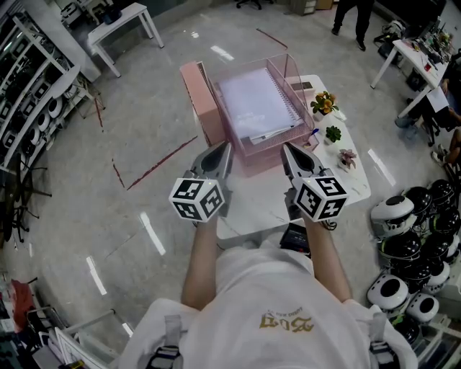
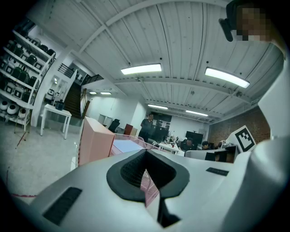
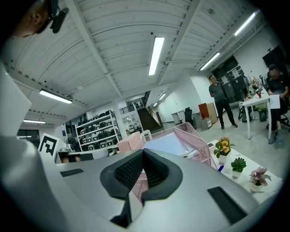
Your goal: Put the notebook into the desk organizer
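The white spiral notebook [image 1: 256, 108] lies flat in the top tray of the pink wire desk organizer [image 1: 261, 160], which stands on a small white table [image 1: 248, 210]. My left gripper [image 1: 220, 154] and right gripper [image 1: 291, 154] hover side by side just in front of the organizer, a little above the table. Both are shut with nothing between the jaws. In the left gripper view, the left gripper [image 2: 146, 153] points at the organizer's pink side [image 2: 95, 140]. The right gripper [image 3: 143, 152] points at the notebook [image 3: 170, 144] in the mesh tray [image 3: 201, 144].
Three small potted plants [image 1: 324, 103] [image 1: 333, 133] [image 1: 347, 157] and a blue pen [image 1: 311, 135] sit on the table right of the organizer. Helmets [image 1: 403, 245] pile up on the floor at right. A white desk [image 1: 122, 21] and standing people [image 1: 356, 18] are farther back.
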Demonstrator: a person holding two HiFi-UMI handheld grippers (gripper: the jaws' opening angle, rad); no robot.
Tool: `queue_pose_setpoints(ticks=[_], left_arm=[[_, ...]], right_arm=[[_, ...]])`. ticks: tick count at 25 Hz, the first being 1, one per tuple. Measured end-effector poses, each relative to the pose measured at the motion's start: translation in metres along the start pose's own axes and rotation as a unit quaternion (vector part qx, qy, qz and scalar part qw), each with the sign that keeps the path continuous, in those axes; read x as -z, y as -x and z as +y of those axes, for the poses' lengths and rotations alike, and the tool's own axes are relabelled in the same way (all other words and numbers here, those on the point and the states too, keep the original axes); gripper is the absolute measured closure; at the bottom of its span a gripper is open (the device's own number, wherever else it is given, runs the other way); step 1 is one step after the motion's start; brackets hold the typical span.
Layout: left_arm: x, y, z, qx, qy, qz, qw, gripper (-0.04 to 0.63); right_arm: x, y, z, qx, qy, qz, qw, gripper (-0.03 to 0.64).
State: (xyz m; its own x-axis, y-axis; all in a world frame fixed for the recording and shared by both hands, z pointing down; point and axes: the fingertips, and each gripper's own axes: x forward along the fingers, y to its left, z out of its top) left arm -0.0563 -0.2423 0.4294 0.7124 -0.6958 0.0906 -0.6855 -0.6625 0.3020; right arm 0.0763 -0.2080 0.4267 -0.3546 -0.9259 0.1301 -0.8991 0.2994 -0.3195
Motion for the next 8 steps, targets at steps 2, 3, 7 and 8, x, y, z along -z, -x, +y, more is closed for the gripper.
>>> queue_pose_setpoints(ticks=[2,3,7,8], left_arm=[[-0.0001,0.0007,-0.0012,0.0,0.0,-0.001,1.0,0.58],[-0.0002,0.0013,-0.0019,0.001,0.0,-0.001,1.0,0.58],[-0.0001,0.0047,-0.0043,0.003,0.002,-0.002,1.0,0.58],[0.0002,0.0057,-0.0047,0.003,0.002,-0.002,1.0,0.58]], right_arm=[[0.0011,0.0014,0.0011,-0.001,0.0,0.001,1.0,0.607],[0.0012,0.0023,0.0017,-0.001,0.0,0.0,1.0,0.607],[0.0,0.007,0.0044,-0.005,-0.007,-0.005,1.0,0.607],[-0.0002,0.0083,0.005,-0.006,-0.011,-0.007,1.0,0.607]])
